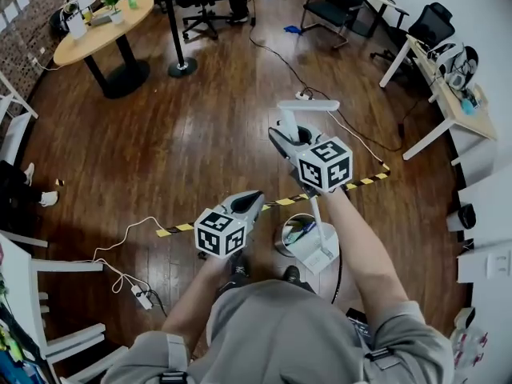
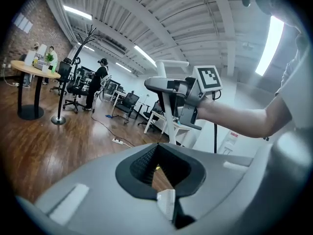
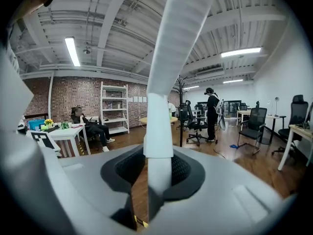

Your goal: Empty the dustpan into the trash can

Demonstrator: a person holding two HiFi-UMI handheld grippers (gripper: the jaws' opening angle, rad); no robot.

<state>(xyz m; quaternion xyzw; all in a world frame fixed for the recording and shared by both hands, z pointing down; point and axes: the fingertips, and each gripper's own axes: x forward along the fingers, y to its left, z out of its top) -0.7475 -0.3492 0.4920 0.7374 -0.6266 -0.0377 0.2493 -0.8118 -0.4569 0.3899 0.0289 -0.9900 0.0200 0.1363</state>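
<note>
**Dustpan at the can, tipping not yet settled**

A dark plank floor runs across the open office, glossy, with a strip of yellow-and-black tape and loose white cables on it. Just this side of the tape, by the person's shoes, stands the trash can: small, round, pale-rimmed, with some rubbish already in it.

The dustpan hangs at the can's right rim, overlapping the mouth. It is white, smooth plastic, a flat scoop on a long straight handle topped with a short crossbar. The right gripper has its jaws clamped on that handle, high up, with the scoop dangling below.

The left gripper is held out beside the can with its jaws drawn together on nothing.

By my reckoning the carry is done and the scoop is where it must be. Whether its load has slid out I cannot tell, since the scoop's inside is not clear. What remains is the tilt and a shake over the can.
</note>
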